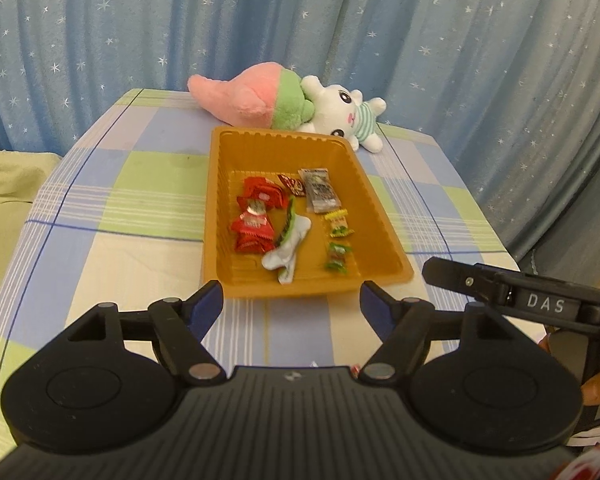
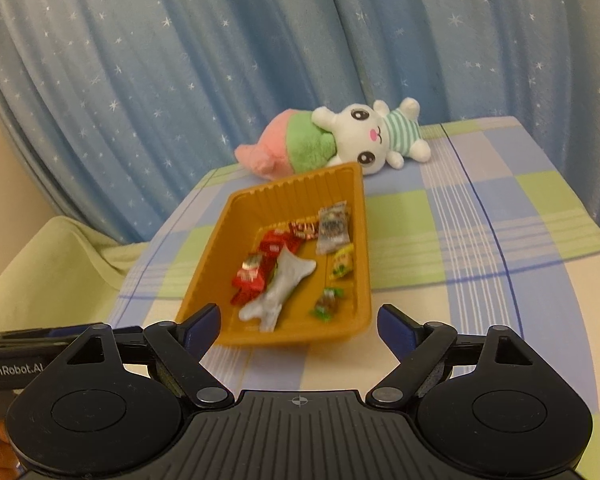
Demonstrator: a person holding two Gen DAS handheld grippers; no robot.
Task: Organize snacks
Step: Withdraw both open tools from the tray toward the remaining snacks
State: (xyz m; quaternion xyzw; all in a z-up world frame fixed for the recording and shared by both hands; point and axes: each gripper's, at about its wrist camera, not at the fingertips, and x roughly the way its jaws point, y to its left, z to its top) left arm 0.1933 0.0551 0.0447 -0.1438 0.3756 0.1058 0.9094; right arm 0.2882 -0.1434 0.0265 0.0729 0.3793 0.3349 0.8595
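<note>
Sitting in the tray (image 1: 380, 216), the snacks (image 1: 256, 216) are looking done; both grippers (image 1: 291, 300) (image 2: 299, 322) are hanging wide and empty nearby.

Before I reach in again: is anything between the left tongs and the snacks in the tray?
Nothing visible. The left tongs are open and empty just short of the orange tray; only its near wall separates them from the snacks.

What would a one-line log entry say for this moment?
left tongs: open, empty | right tongs: open, empty | snack packets: all in orange tray | plush toys: behind tray
</note>
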